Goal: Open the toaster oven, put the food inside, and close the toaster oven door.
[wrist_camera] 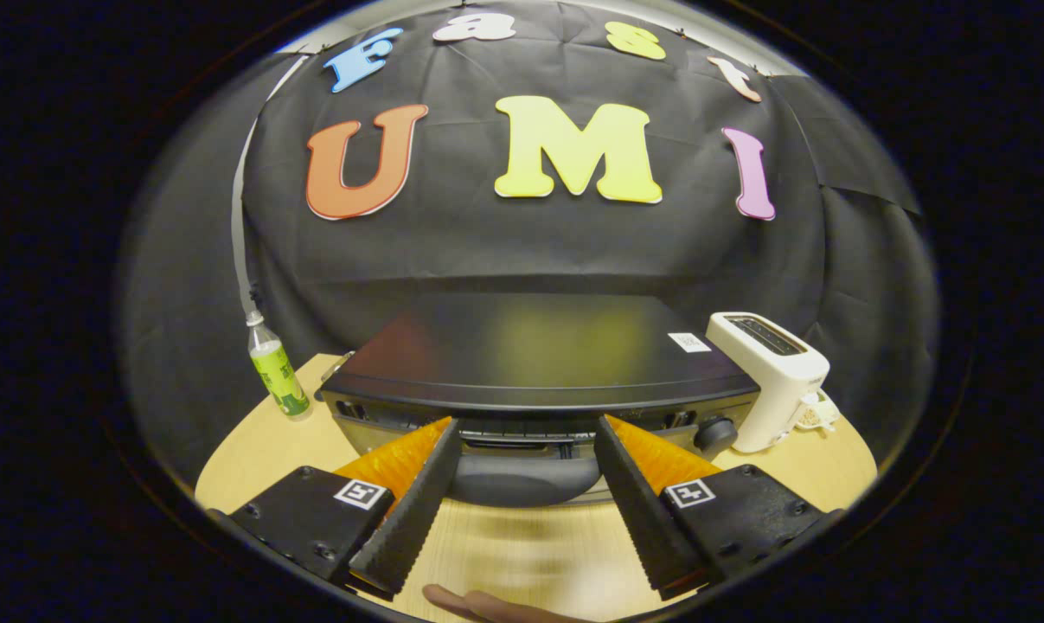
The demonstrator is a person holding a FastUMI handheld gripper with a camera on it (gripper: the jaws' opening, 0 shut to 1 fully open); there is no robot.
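The black toaster oven point(530, 350) stands on the round wooden table point(253, 450), seen from above and in front. Its grey curved door handle point(526, 483) lies between my two fingers, near their tips. My gripper point(526, 424) is open, with one finger on each side of the handle and a slight gap at both ends. A control knob point(716, 433) sits at the right of the oven's front. How far the door stands from the oven body cannot be told from this steep angle.
A small bottle with a green label point(278, 374) stands on the table left of the oven. A white slot toaster point(772, 376) stands close to the oven's right side. A person's fingertip point(487, 606) rests on the table behind my fingers.
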